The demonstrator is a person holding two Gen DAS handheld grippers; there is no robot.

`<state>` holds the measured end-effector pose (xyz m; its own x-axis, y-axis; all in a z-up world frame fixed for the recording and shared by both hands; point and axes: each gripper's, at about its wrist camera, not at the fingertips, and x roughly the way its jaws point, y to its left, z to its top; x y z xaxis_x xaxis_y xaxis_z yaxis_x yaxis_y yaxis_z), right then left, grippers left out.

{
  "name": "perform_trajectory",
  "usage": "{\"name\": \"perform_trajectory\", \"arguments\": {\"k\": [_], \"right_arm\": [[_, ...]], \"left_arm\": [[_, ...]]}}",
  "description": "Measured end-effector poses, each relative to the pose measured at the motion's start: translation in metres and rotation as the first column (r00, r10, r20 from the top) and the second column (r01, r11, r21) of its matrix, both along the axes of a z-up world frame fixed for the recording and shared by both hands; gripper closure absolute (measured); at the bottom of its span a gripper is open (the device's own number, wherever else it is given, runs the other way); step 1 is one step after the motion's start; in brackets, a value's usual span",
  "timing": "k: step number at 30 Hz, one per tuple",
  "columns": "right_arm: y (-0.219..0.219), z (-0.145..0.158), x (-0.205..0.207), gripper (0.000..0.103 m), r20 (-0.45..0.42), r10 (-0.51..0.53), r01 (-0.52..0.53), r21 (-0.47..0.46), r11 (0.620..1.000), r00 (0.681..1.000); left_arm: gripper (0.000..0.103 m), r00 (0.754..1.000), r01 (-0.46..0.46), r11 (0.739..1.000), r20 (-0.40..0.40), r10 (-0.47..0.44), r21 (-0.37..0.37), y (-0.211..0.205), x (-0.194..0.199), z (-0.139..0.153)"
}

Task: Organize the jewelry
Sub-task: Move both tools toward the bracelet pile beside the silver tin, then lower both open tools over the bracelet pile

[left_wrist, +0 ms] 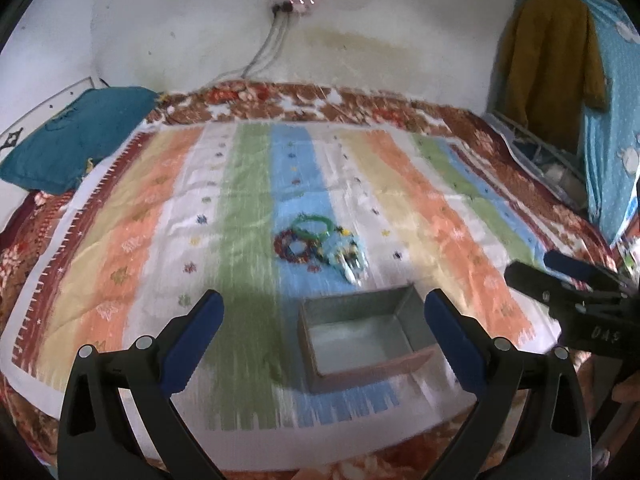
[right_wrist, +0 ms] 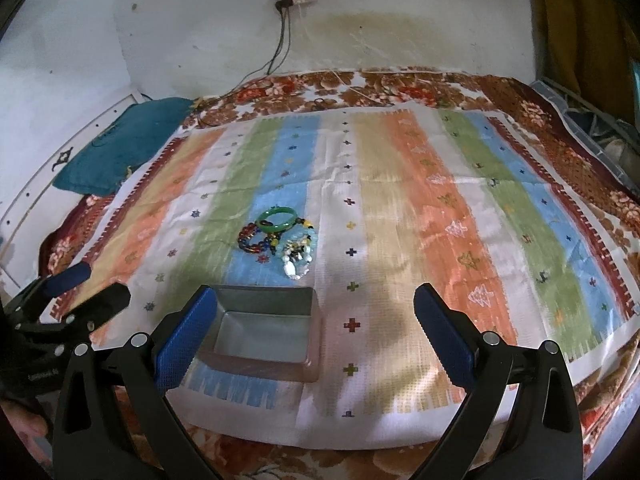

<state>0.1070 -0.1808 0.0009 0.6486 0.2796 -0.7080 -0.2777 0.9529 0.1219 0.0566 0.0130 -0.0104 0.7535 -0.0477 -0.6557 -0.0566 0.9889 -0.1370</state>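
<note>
On the far left of the bed lies a teal cloth pillow [right_wrist: 120, 148], well clear of the work. The left hand-held gripper [left_wrist: 324, 320] hangs low over the striped woven cotton spread [right_wrist: 400, 208] with its blue-padded fingers [left_wrist: 192, 340] wide apart and nothing between them; from its own camera the open grey rectangular metal tin [left_wrist: 360, 336] sits just ahead, between the fingers' line of sight. The tin looks empty.

Beyond the tin, on the blue stripe, lies the pile of jewelry: a dark red and blue beaded bracelet [right_wrist: 252, 238] on the left, a smooth green jade-like bangle [right_wrist: 277, 218] leaning over its far edge, and a cluster of pale white and turquoise beaded pieces [right_wrist: 298, 258] on the right, nearest the tin. All three touch or overlap, so they are likely to drag one another.

The right hand-held gripper [right_wrist: 316, 332] is likewise spread open and empty, its left finger overlapping the tin's near-left corner in its camera.

The step in hand appears to be the first pick. It would go best by taking the green bangle first, since it lies on top: come down with one finger inside the ring and one outside, close on the rim, and lift straight up so the beads beneath stay put. The rigid bangle may slip on hard pads, so a firm, square grip matters. The free gripper could steady the tin against sliding on the soft spread.
</note>
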Motion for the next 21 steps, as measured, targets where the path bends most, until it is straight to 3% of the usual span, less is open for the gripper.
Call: {"name": "perform_trajectory", "arguments": {"k": [11,16,21], "right_arm": [[0.004,-0.006,0.024,0.003,-0.013,0.005,-0.005,-0.009,1.000,1.000],[0.010,-0.013,0.037,0.003,-0.024,0.014,-0.015,-0.035,0.999,1.000],[0.016,-0.021,0.046,0.003,-0.037,0.019,-0.021,-0.065,0.998,0.999]], "left_arm": [[0.005,0.993,-0.023,0.999,-0.113,0.028,0.048,0.008,0.031,-0.021],[0.005,0.993,0.003,0.999,-0.117,0.001,0.038,0.012,0.043,-0.028],[0.005,0.994,-0.041,0.997,-0.099,0.047,0.064,0.019,0.052,-0.030]]}}
